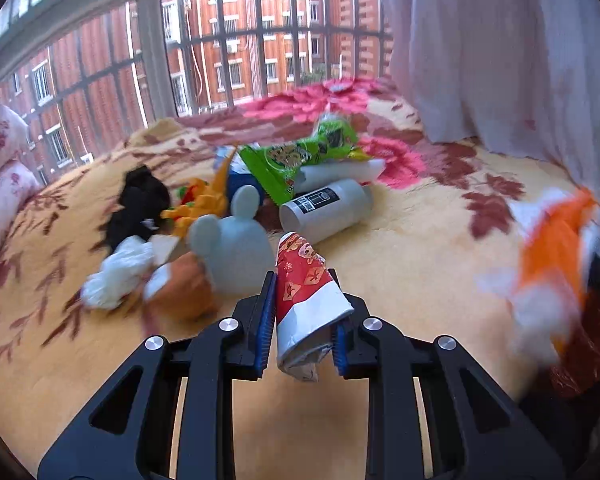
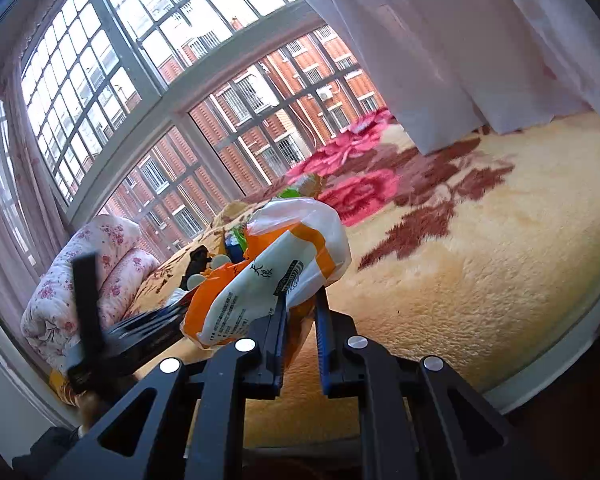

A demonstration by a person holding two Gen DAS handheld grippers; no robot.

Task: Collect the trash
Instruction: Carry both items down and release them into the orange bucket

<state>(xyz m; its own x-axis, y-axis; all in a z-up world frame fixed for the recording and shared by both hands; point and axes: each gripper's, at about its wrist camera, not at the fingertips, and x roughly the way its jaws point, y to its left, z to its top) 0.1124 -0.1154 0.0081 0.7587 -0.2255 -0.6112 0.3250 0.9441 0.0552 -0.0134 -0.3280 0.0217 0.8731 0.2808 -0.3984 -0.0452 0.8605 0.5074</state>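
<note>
My left gripper is shut on a crushed red-and-white paper cup and holds it above the floral blanket. My right gripper is shut on an orange-and-white plastic bag, which also shows blurred at the right of the left wrist view. More trash lies ahead on the blanket: a white tube can, a green snack wrapper and a crumpled white tissue.
A grey mouse-shaped toy, an orange toy, a black cloth and a brown plush lie among the trash. A floral quilt is folded at the left. Barred windows stand behind, a pale curtain at the right.
</note>
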